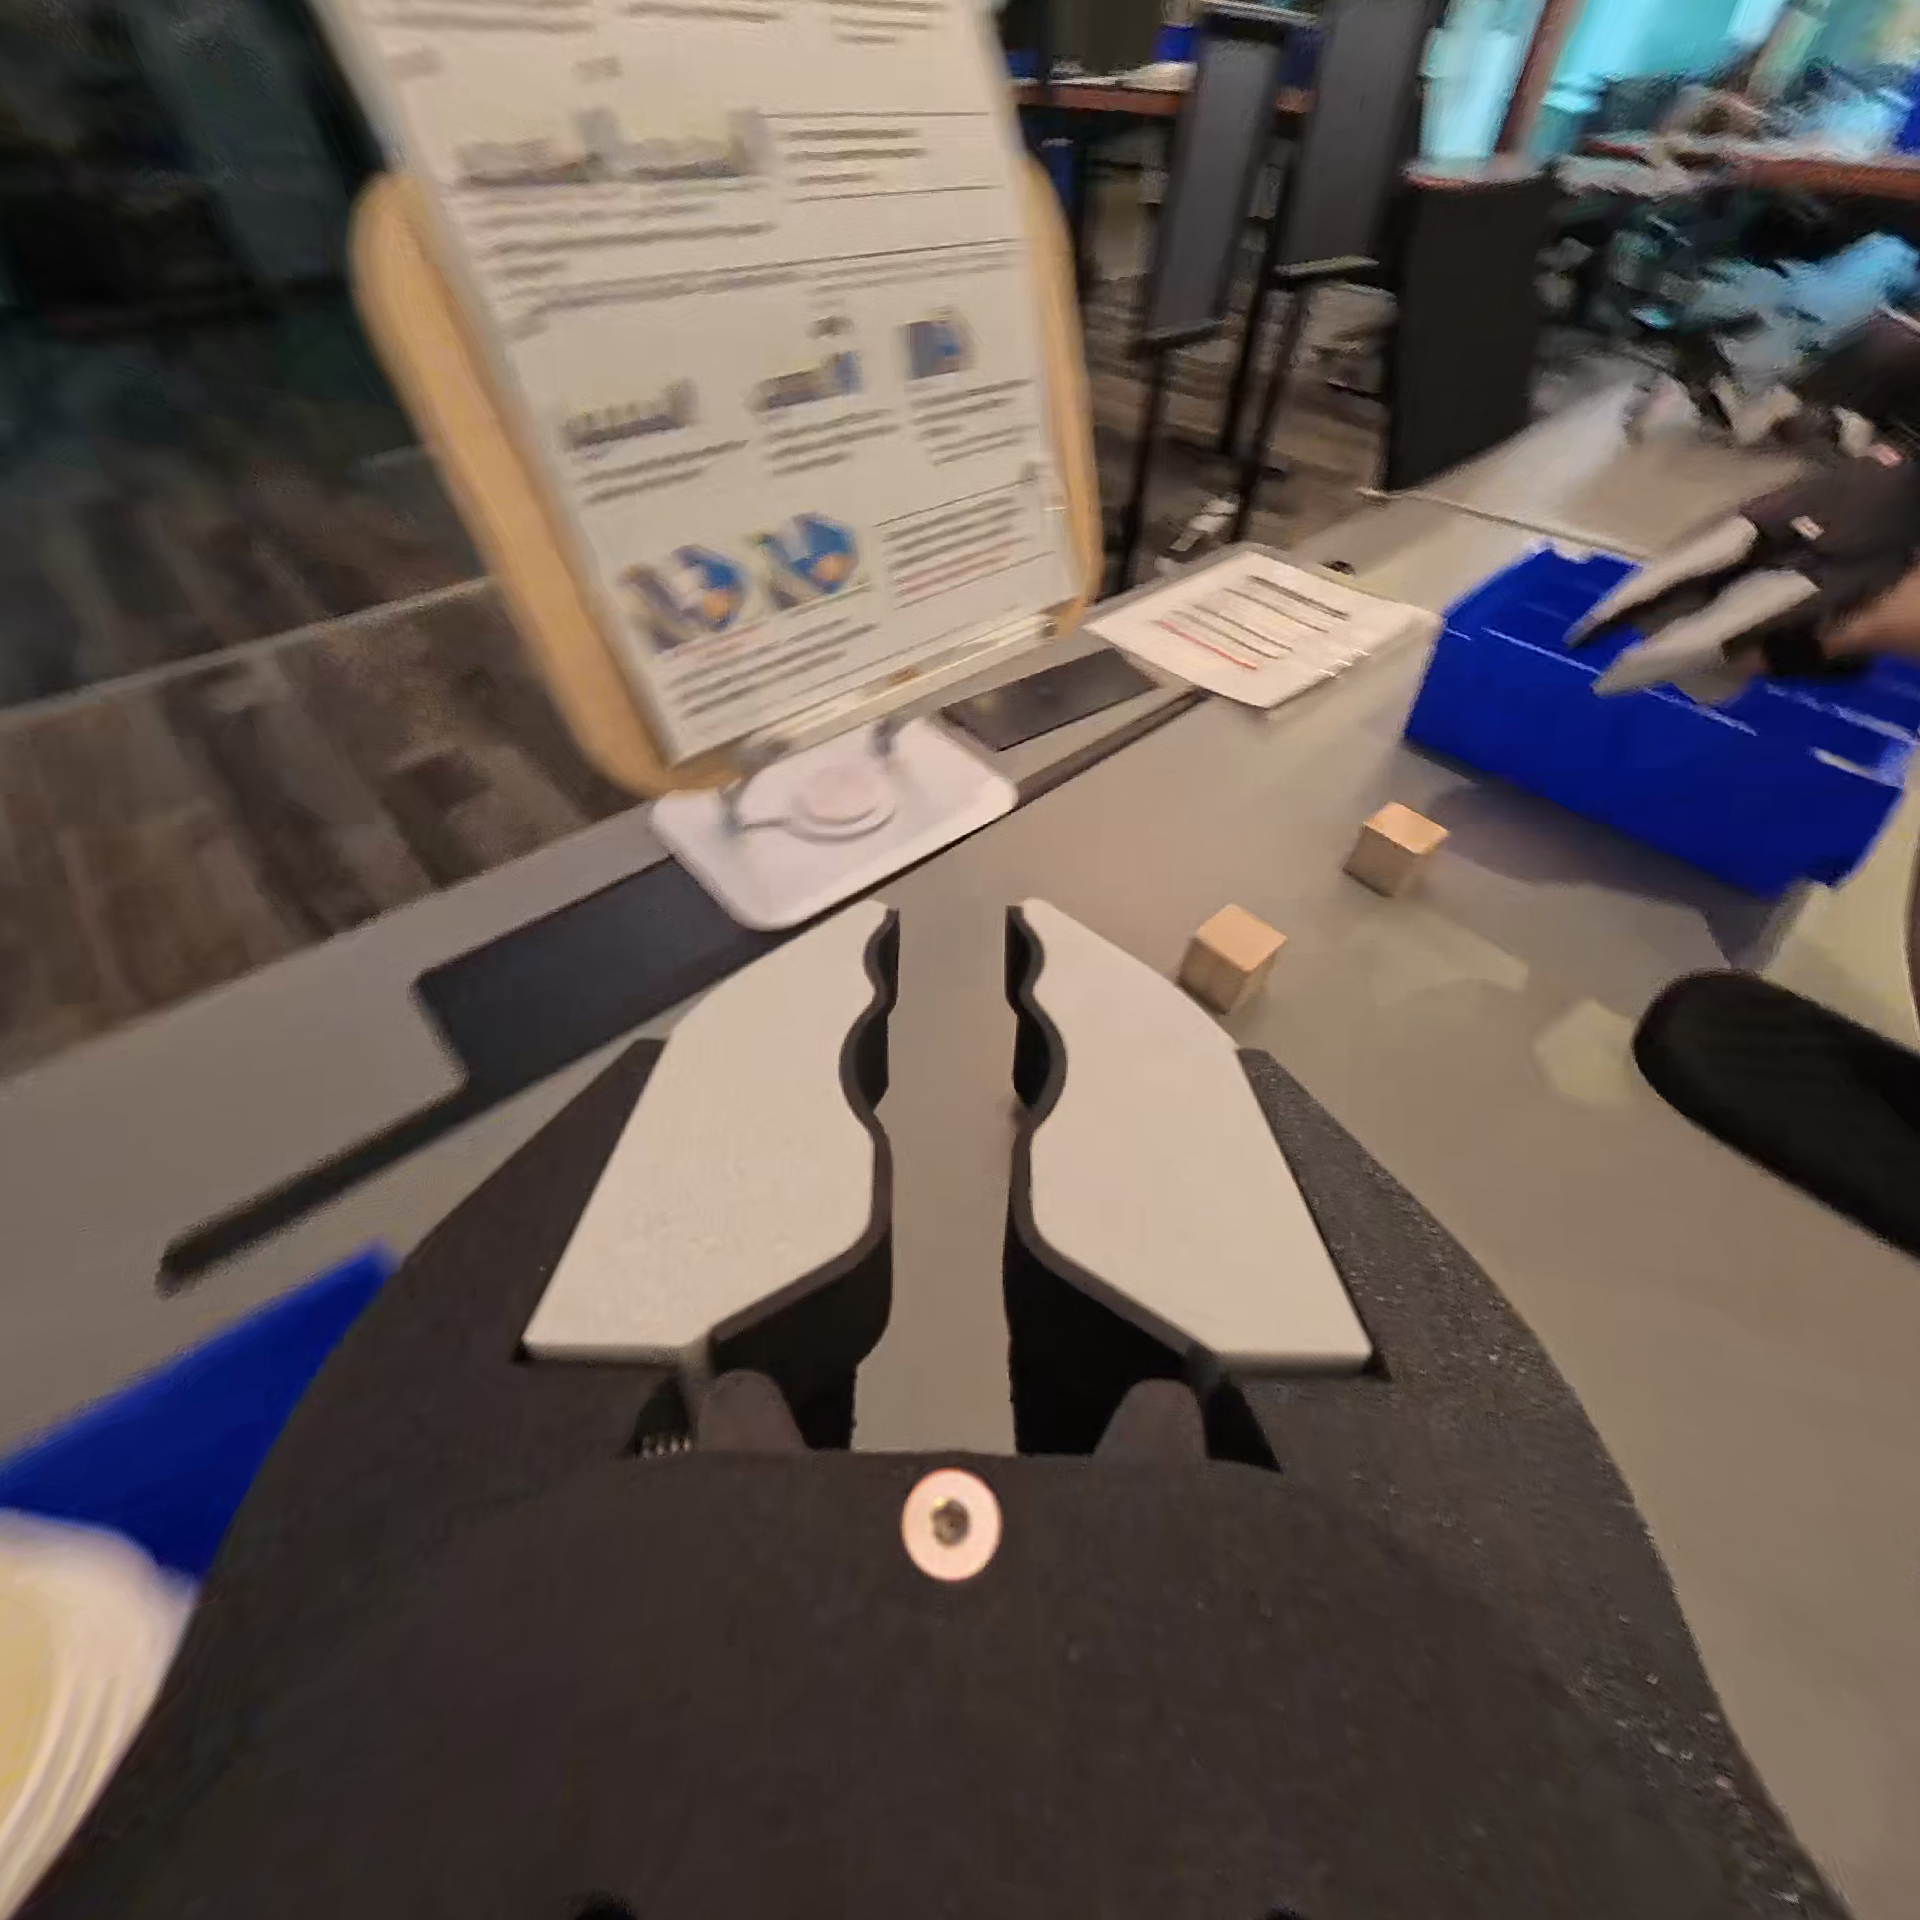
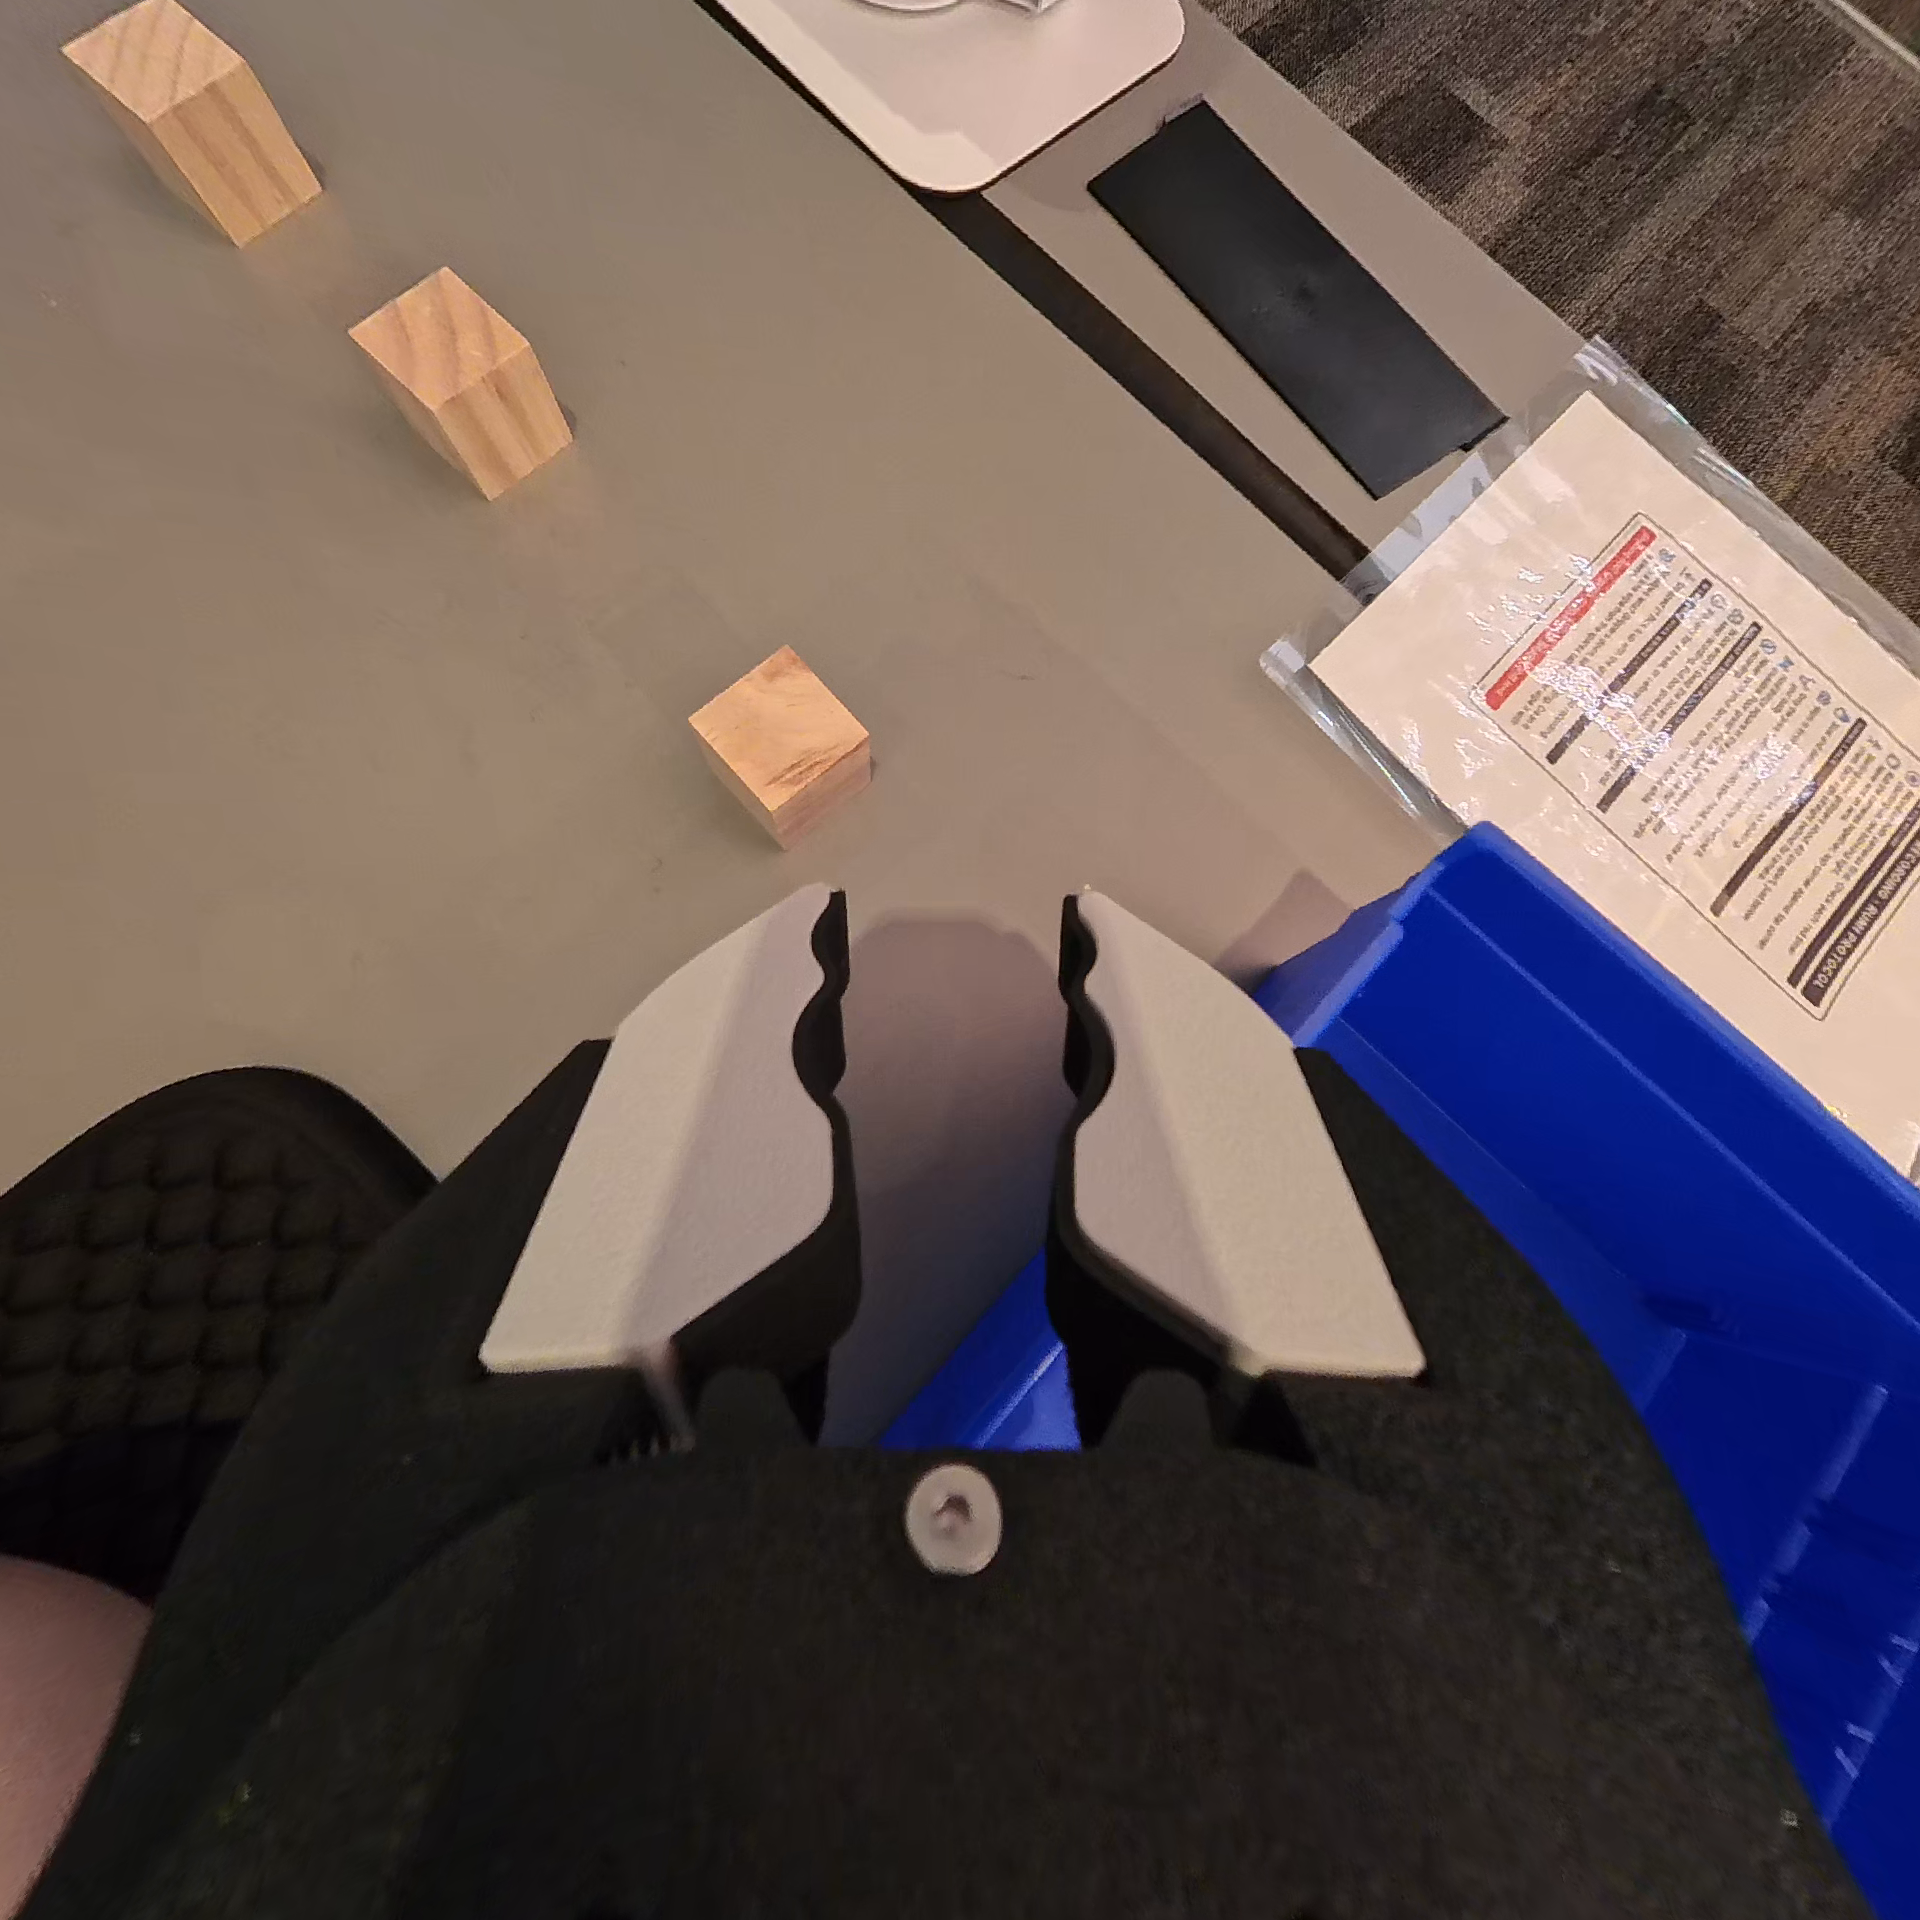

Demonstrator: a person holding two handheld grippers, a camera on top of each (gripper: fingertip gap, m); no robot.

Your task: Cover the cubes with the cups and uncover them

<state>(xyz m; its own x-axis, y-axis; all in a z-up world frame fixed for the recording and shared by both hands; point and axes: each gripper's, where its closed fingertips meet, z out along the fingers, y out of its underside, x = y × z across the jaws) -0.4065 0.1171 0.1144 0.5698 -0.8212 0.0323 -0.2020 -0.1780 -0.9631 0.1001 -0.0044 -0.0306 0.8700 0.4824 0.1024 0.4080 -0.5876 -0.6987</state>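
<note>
Three pale wooden cubes sit uncovered and apart in a loose row: nearest cube (image 2: 781, 743) just ahead of the right jaws, middle cube (image 2: 462, 379) and farthest cube (image 2: 192, 114) beyond, leftward.

cubes: three blocks ahead and left of the right hand-held gripper (image 2: 956, 914), nearest (image 2: 781, 743), middle (image 2: 462, 379), farthest (image 2: 192, 114); pale bare wood, visible grain, matt.
table (image 2: 727, 540): grey, smooth, faint sheen.
hand-held gripper: fingers (image 2: 1195, 1122) light grey, finely textured matt plastic; body black, rough and grainy; one metal screw.
bin (image 2: 1558, 1122): right of the fingers, blue glossy plastic.
sheet (image 2: 1662, 727): beyond the bin, paper in a shiny, crinkled clear sleeve.
</note>
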